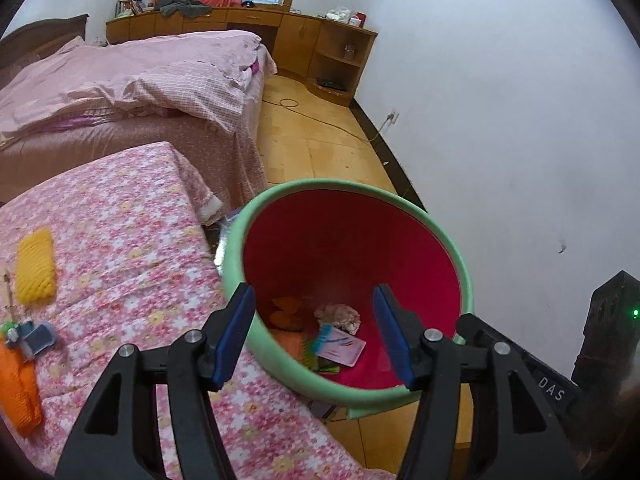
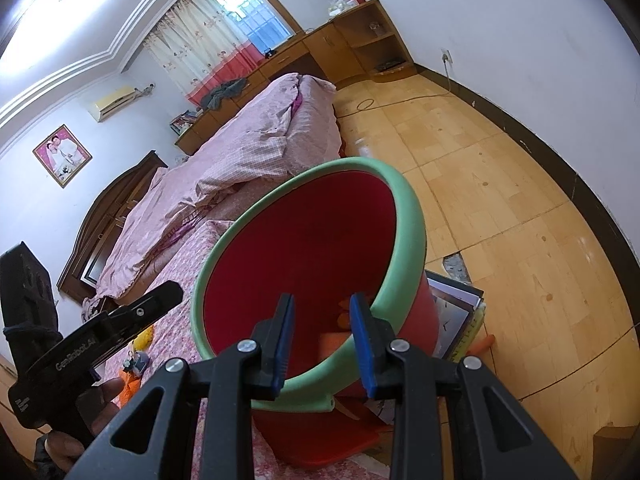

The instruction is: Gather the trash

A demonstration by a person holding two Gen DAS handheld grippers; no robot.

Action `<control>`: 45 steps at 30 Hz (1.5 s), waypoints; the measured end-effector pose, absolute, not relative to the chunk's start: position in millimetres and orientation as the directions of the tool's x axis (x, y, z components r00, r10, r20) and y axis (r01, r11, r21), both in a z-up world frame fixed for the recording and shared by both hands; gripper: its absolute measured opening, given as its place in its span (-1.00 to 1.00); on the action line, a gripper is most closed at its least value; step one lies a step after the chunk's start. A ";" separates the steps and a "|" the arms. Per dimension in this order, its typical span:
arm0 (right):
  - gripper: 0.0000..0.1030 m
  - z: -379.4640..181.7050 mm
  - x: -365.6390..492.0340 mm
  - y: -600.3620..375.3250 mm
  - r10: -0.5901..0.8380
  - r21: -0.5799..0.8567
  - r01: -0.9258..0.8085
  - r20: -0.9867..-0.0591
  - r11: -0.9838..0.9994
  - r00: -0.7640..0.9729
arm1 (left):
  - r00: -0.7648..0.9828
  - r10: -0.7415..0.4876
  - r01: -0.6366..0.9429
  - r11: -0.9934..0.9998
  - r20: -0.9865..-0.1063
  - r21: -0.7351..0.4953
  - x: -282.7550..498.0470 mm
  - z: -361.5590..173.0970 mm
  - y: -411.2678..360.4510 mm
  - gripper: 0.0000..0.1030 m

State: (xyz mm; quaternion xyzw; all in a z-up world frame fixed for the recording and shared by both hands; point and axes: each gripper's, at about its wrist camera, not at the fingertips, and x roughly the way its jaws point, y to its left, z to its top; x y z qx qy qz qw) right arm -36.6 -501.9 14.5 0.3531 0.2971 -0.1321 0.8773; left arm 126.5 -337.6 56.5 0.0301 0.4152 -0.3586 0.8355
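One red bin (image 1: 352, 240) with a green rim stands on the floor beside one floral-covered table (image 1: 120, 232). Both the left gripper (image 1: 314, 334) and right gripper (image 2: 322, 344) hover over the bin, jaws spread, grasping nothing. In the bin lie about four scraps of trash (image 1: 340, 346); beside it on the table rests one yellow sponge (image 1: 35, 266).

The bin (image 1: 464, 276) is deep red inside with a pale mint-green rim; every place below is told from it. At its bottom lie an orange scrap (image 1: 286, 312), a mottled pinkish-beige crumple (image 1: 338, 316) and a pink card (image 1: 342, 348) with a teal stripe. Left of the bin, the cloth (image 1: 132, 240) is pink, sprinkled with small white, red and yellow flowers; on it sit a bright yellow knitted piece (image 1: 35, 266) and an orange one (image 1: 16, 384). Beyond the bin, the quilt (image 1: 152, 76) is pale pink with a fine check. Around the bin, the floor (image 2: 520, 200) is honey-yellow wood squares, the wall (image 1: 500, 120) white. Both grippers (image 1: 314, 328) (image 2: 322, 342) are black with blue pads (image 1: 236, 332)
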 end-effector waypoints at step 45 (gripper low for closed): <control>0.02 34.5 12.5 -365.0 0.112 0.459 0.287 -0.666 0.841 0.738 | 0.494 -0.211 0.129 0.977 -0.843 -0.169 170.7 3.1 -88.2 0.19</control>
